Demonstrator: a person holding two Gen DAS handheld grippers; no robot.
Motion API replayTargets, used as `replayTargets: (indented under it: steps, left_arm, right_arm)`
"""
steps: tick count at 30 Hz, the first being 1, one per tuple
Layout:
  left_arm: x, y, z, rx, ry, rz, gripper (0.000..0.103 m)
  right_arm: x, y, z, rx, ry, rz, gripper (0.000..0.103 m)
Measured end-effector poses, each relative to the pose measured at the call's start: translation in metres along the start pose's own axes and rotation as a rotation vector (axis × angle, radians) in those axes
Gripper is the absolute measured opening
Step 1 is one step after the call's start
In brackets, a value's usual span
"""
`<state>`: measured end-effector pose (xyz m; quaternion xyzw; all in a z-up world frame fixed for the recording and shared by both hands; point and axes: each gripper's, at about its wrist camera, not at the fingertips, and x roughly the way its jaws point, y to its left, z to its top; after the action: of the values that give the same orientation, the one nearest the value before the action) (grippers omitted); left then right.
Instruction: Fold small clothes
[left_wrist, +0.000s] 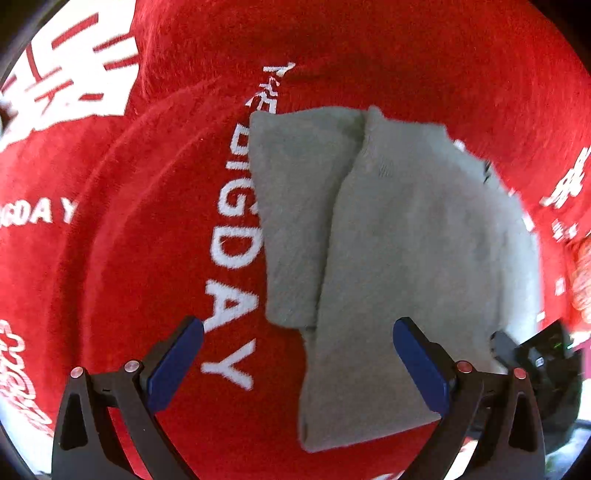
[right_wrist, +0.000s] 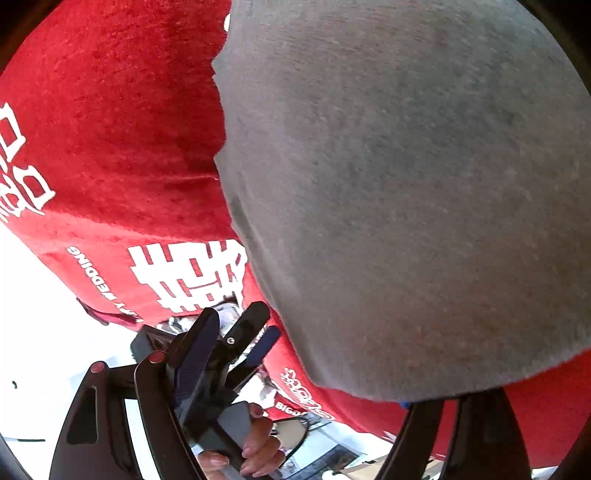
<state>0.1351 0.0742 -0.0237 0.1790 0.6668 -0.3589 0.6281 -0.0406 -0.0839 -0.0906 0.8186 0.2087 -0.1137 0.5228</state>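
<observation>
A small grey garment lies folded on a red cloth with white lettering. One grey layer overlaps another along a seam running down the middle. My left gripper hovers over its near edge, open and empty, blue pads wide apart. In the right wrist view the grey garment fills most of the frame, very close. My right gripper's left finger shows; its right finger is hidden under the grey fabric, so its state is unclear. The left gripper and the hand holding it appear there too.
The red cloth covers the table and hangs over its edge. A white floor and some clutter lie below. The right gripper's body shows dark at the right edge.
</observation>
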Motion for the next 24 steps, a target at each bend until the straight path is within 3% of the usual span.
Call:
replayTargets:
  steps: [1,2,3,4,12,15,16,17,18,19,20,24]
  left_arm:
    - [0.001,0.004,0.004,-0.019,0.005,-0.039,0.103]
    - [0.002,0.006,0.007,-0.027,0.01,-0.067,0.103]
    - [0.003,0.008,0.009,-0.031,0.015,-0.087,0.103]
    - [0.005,0.009,0.013,-0.038,0.024,-0.112,0.103]
    - [0.03,0.002,0.04,-0.113,0.106,-0.377,0.103]
    - [0.032,-0.018,0.051,-0.078,0.077,-0.374,0.102]
    - [0.032,-0.029,0.055,-0.046,0.068,-0.362,0.096]
    - [0.032,-0.035,0.055,-0.026,0.065,-0.352,0.078]
    - [0.033,-0.041,0.058,0.001,0.068,-0.334,0.067]
    - [0.037,-0.05,0.059,0.023,0.08,-0.307,0.047]
    - [0.042,-0.057,0.06,0.033,0.093,-0.289,0.038]
    - [0.05,-0.063,0.053,0.087,0.082,-0.194,0.038]
  right_arm:
    - [-0.001,0.0,0.0,0.001,0.0,-0.001,0.054]
    - [-0.002,0.001,0.001,0.002,0.002,-0.021,0.025]
    - [-0.003,0.001,0.002,-0.001,0.006,-0.027,0.013]
    - [-0.005,0.002,0.002,-0.008,0.006,-0.015,0.009]
    - [-0.028,0.049,0.0,-0.182,0.029,0.046,0.009]
    - [-0.028,0.056,0.003,-0.21,0.053,0.033,0.009]
    - [-0.026,0.056,0.003,-0.215,0.059,0.024,0.009]
    - [-0.025,0.054,0.003,-0.22,0.067,0.011,0.009]
    - [-0.024,0.051,0.002,-0.223,0.076,-0.005,0.009]
    - [-0.023,0.05,0.001,-0.224,0.082,-0.02,0.009]
    - [-0.021,0.047,0.0,-0.23,0.097,-0.051,0.009]
    - [-0.027,0.04,-0.005,-0.295,0.181,-0.228,0.016]
